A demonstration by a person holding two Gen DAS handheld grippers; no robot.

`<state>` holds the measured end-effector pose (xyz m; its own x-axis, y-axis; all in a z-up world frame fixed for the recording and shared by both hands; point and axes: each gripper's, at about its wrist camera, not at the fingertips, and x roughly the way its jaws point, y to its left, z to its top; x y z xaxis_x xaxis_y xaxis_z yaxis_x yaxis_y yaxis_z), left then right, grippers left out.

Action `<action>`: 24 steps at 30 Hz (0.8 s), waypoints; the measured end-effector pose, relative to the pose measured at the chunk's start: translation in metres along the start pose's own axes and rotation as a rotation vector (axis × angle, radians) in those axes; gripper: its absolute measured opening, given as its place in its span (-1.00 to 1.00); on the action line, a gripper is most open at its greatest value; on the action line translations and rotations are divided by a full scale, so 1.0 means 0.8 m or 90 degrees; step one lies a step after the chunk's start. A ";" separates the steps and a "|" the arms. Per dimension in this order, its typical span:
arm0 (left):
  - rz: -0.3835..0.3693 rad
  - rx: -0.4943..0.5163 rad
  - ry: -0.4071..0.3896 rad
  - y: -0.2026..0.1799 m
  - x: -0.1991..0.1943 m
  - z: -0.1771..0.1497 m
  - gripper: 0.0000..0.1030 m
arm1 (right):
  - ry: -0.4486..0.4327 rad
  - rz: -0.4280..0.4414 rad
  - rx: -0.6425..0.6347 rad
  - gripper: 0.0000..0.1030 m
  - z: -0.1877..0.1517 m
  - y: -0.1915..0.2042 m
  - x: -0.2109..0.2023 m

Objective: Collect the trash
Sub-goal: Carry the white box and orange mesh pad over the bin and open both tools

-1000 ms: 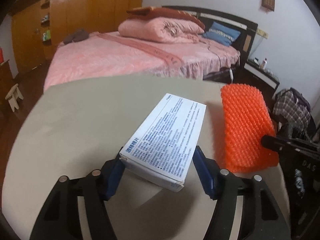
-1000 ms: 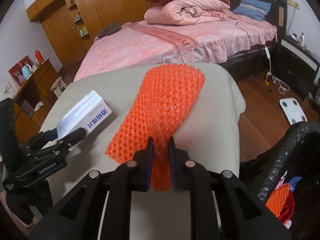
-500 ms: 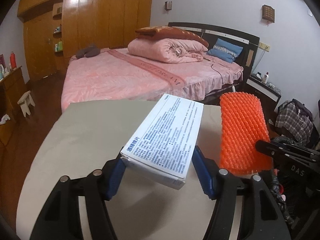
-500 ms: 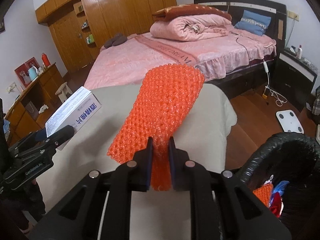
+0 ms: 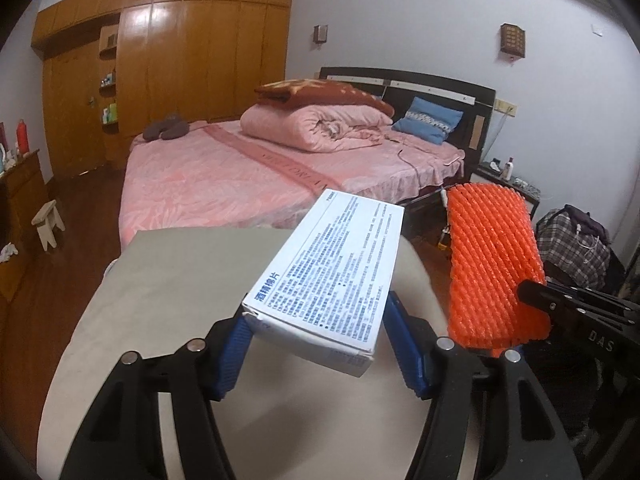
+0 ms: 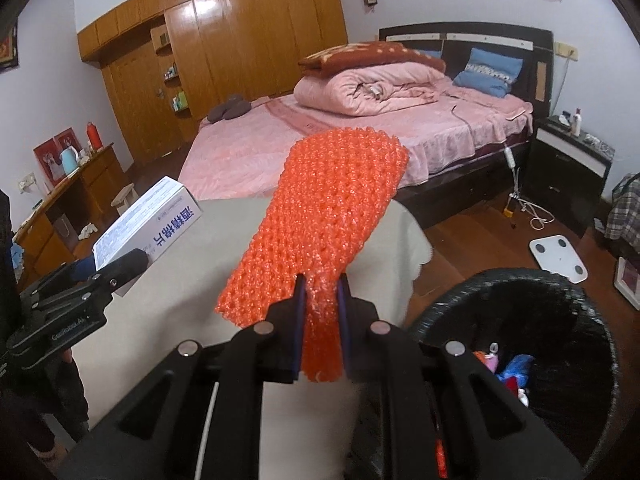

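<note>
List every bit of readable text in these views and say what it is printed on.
"酒精棉片": blue heading on the white box held in the left tongs.
"DAS": body of the right tongs.
"GenRobot.AI": body of the left tongs, seen from the right wrist; small and only roughly legible.
Fine print on the box: too small to read.

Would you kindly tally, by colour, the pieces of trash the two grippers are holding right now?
White: 1, the box in the left gripper.
Orange: 1, the foam net in the right gripper.
Total: 2.
</note>
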<state>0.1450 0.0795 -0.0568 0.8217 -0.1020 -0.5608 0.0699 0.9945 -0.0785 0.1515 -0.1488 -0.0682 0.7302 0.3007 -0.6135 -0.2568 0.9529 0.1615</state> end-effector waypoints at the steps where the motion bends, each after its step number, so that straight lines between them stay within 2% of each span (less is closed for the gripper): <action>1: -0.003 0.003 -0.002 -0.004 -0.003 0.000 0.22 | -0.005 -0.003 0.001 -0.73 -0.001 -0.004 -0.009; 12: -0.070 0.036 -0.020 -0.080 -0.032 -0.002 0.21 | -0.035 -0.047 0.023 -0.73 -0.024 -0.051 -0.078; 24: -0.157 0.102 -0.012 -0.190 -0.030 -0.017 0.20 | -0.039 -0.134 0.080 -0.73 -0.069 -0.140 -0.123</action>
<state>0.1067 -0.0699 -0.0423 0.7791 -0.3419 -0.5255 0.3561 0.9312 -0.0779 0.0730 -0.2872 -0.0687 0.7975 0.0939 -0.5959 -0.0177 0.9910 0.1326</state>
